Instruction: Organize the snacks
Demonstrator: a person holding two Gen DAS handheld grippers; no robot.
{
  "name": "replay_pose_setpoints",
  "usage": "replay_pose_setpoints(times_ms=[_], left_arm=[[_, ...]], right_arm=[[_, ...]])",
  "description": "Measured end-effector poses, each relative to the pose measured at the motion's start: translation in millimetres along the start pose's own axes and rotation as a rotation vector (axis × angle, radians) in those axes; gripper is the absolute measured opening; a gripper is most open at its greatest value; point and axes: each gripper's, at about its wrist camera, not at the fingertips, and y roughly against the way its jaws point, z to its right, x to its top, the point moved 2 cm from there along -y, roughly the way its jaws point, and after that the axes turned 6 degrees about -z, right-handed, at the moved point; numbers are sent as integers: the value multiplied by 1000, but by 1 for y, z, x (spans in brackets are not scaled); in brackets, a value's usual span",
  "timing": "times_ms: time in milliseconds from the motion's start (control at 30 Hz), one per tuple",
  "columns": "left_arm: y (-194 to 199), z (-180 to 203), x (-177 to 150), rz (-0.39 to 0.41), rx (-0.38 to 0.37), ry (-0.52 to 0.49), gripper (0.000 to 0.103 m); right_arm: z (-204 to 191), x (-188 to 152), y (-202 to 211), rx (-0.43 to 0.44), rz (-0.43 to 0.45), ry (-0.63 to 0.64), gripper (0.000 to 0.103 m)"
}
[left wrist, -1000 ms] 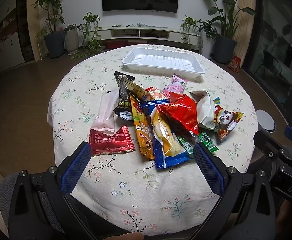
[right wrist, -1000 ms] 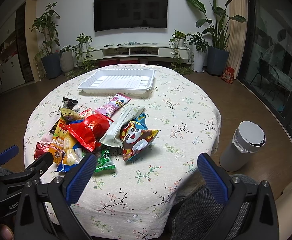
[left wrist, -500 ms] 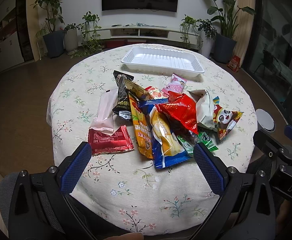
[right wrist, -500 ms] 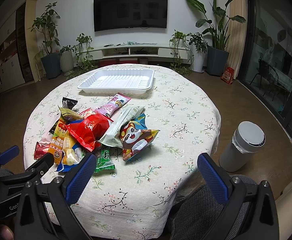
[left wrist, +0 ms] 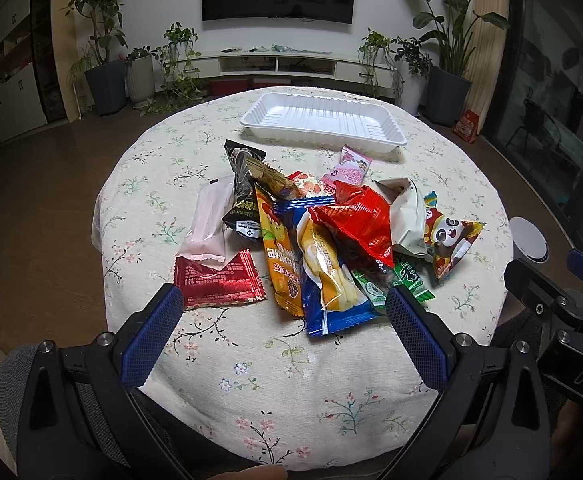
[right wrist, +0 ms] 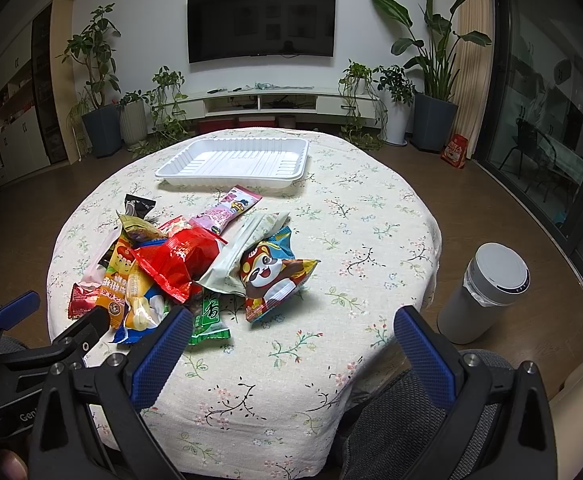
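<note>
A heap of snack packets lies mid-table: a red foil bag (left wrist: 361,224) (right wrist: 177,258), a panda packet (left wrist: 449,240) (right wrist: 273,276), a dark red sachet (left wrist: 217,282), a pale pink packet (left wrist: 209,220), an orange packet (left wrist: 279,256), a blue-edged packet (left wrist: 327,284) and a green one (right wrist: 207,318). An empty white tray (left wrist: 323,122) (right wrist: 235,158) sits beyond the heap. My left gripper (left wrist: 285,324) is open over the near table edge, short of the heap. My right gripper (right wrist: 291,350) is open, holding nothing, near the table's front right.
A round table with a floral cloth (right wrist: 363,216) carries everything. A white cylindrical bin (right wrist: 487,292) stands on the floor to the right. A grey chair seat (right wrist: 411,424) is below the grippers. Potted plants and a TV unit line the far wall.
Both grippers have hardly moved; the left view has shifted very slightly closer to the table. The snacks and tray lie as before.
</note>
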Motion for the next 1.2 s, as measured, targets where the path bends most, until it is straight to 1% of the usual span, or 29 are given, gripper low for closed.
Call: replay_pose_setpoints(times_ms=[767, 867, 933, 967, 1000, 1033, 1100, 1133, 1167, 1200], left_arm=[[-1, 0, -2, 3, -3, -5, 103], [3, -16, 1, 20, -18, 18, 103], [6, -35, 4, 30, -67, 61, 103], [6, -46, 7, 21, -98, 79, 103], [4, -55, 9, 9, -121, 82, 103], [4, -62, 12, 3, -128, 72, 103], [4, -72, 14, 8, -119, 36, 103], [4, -76, 14, -1, -110, 12, 103], [1, -79, 14, -30, -106, -1, 103], [-4, -83, 16, -82, -103, -6, 103]], right_arm=[[-1, 0, 1, -2, 3, 1, 103], [4, 0, 1, -8, 11, -1, 103], [10, 1, 0, -11, 21, -10, 103], [16, 1, -2, -14, 25, -18, 103], [20, 2, -3, -14, 28, -26, 103], [25, 3, -4, -11, 32, -34, 103], [34, 4, -6, -1, 37, -44, 103], [39, 6, -8, 8, 36, -48, 103], [43, 7, -10, 17, 33, -50, 103], [47, 9, -11, 26, 35, -53, 103]])
